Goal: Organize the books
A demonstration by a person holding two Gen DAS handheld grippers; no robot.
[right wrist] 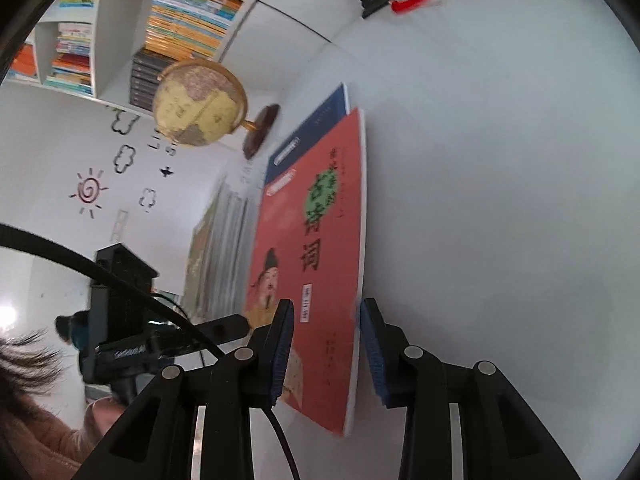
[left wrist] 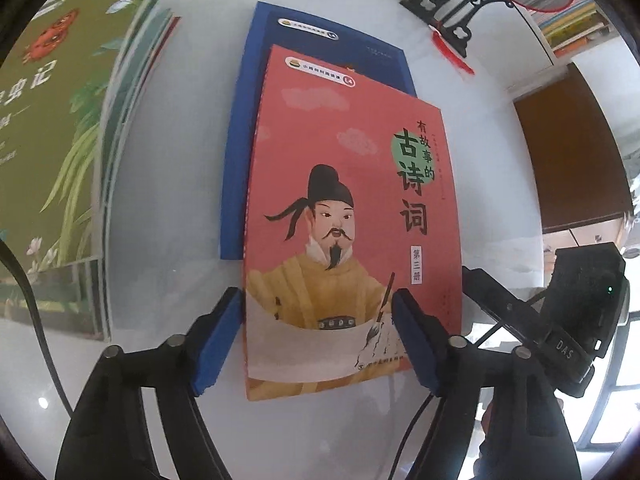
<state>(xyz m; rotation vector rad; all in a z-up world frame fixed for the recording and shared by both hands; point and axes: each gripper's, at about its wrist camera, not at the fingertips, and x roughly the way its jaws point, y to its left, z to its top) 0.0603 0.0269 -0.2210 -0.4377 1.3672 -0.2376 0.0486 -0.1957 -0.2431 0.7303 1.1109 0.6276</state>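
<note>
Both tools are set at the red book's near end: the left tool (left wrist: 318, 340) is spread across its width, pads beside the edges with no grip evident, and the right tool (right wrist: 324, 344) is half-closed astride the page edge, seemingly for squaring. The red book (left wrist: 348, 216) lies skewed on the blue book (left wrist: 320, 40) on the table (left wrist: 172, 184); a green stack (left wrist: 60, 120) waits alongside.

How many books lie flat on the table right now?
3 distinct: red book on top of blue book, green book topping a pile at left. More lie hidden under it.
</note>
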